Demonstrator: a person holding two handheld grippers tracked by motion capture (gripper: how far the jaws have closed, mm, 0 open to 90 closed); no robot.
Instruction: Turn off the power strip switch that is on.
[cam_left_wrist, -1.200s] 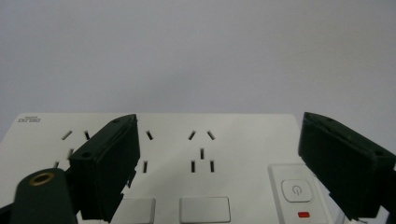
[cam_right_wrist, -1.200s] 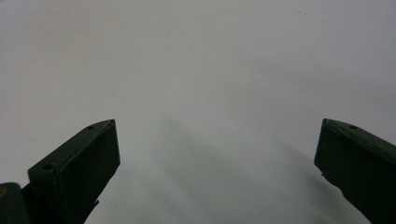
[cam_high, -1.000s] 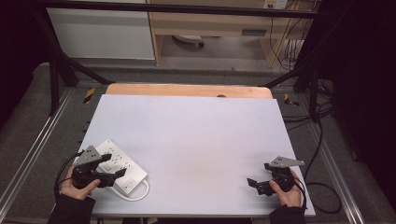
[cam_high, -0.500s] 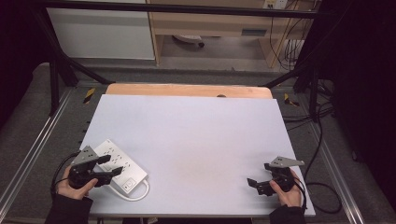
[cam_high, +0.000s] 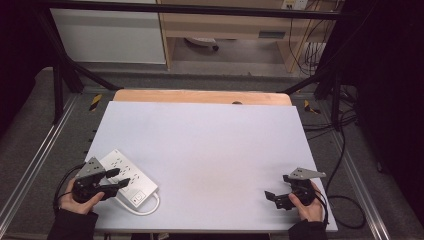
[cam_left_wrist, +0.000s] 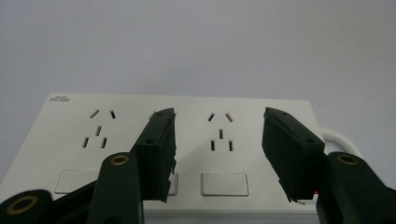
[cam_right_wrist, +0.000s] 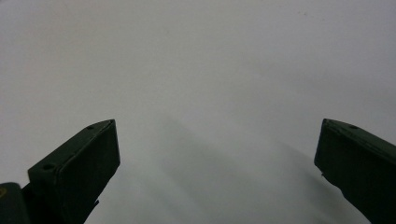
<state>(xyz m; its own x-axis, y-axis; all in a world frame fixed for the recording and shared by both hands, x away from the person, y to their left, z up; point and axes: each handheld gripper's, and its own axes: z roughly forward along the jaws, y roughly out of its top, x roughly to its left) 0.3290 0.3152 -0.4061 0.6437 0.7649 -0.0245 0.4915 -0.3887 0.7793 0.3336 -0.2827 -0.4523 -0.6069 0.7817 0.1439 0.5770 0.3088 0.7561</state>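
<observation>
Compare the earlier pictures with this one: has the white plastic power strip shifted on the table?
No. The white plastic power strip lies at the same slant near the table's front left corner, while the left claw has just been closing above it.

High view overhead facing forward-down, both gripper views close above table (cam_high: 210, 145), power strip (cam_high: 127, 180) shared with left's

The power strip (cam_high: 125, 179) is plain white with dark socket slots set in rows across its face, pale grey switch panels (cam_left_wrist: 223, 184) and a white cable (cam_high: 148, 206) curling off its end. It lies on a pale lilac-grey table top (cam_high: 210, 150), whose far edge beyond the strip is bare light wood (cam_high: 200, 96). Over the strip, the left gripper (cam_high: 121, 179) is black with a grey three-cornered plate, like the right gripper (cam_high: 272, 197) across the table.
</observation>
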